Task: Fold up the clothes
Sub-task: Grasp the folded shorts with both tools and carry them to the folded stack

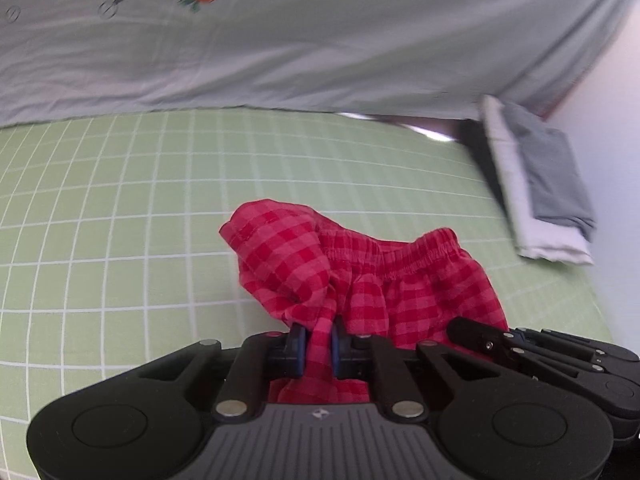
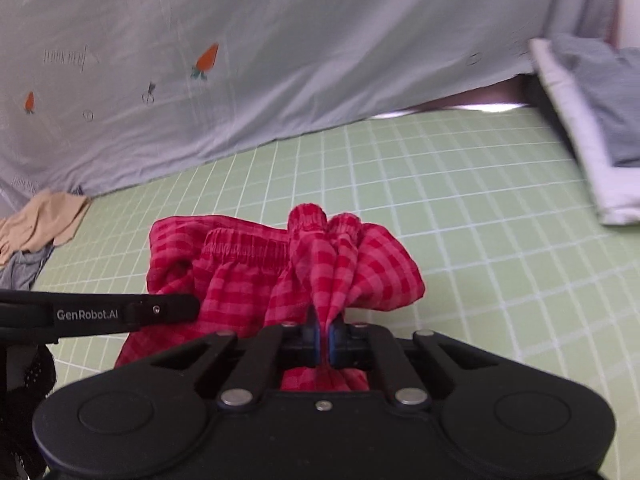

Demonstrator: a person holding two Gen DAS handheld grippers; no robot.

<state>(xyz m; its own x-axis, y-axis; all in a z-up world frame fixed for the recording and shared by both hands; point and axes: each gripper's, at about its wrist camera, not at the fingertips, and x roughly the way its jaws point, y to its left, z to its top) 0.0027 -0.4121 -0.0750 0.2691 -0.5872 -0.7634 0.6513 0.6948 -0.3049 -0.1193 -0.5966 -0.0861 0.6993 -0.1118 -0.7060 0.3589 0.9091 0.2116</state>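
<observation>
The red-and-pink checked cotton shorts with a gathered elastic waistband [image 1: 384,280] sit bunched near the middle of the light green mat with a white grid [image 1: 120,208], toward its near edge, and are not yet folded: the fabric is rumpled, one part flopped over on itself, the waistband arched rather than flat. The left gripper [image 1: 319,346] is clenched on a pinch of this cloth, a twist of checked fabric squeezed between its blue pads. The right gripper [image 2: 325,340] likewise bites a gathered ridge of the same garment, so both hands hold the shorts at two points close together. Judging from this, the shorts are only at the pick-up stage; spreading them flat, doubling them over and setting them aside all appear to remain. Toward the far right corner of the mat lies a stack of folded clothes, a grey piece on top of a white one [image 1: 548,184], which suggests part of the job is done. At the far left edge a beige garment and a grey one lie crumpled [image 2: 40,224], seemingly waiting their turn. Behind the mat hangs a pale blue-grey sheet printed with small orange carrots [image 1: 320,40], draped along the far edge.
</observation>
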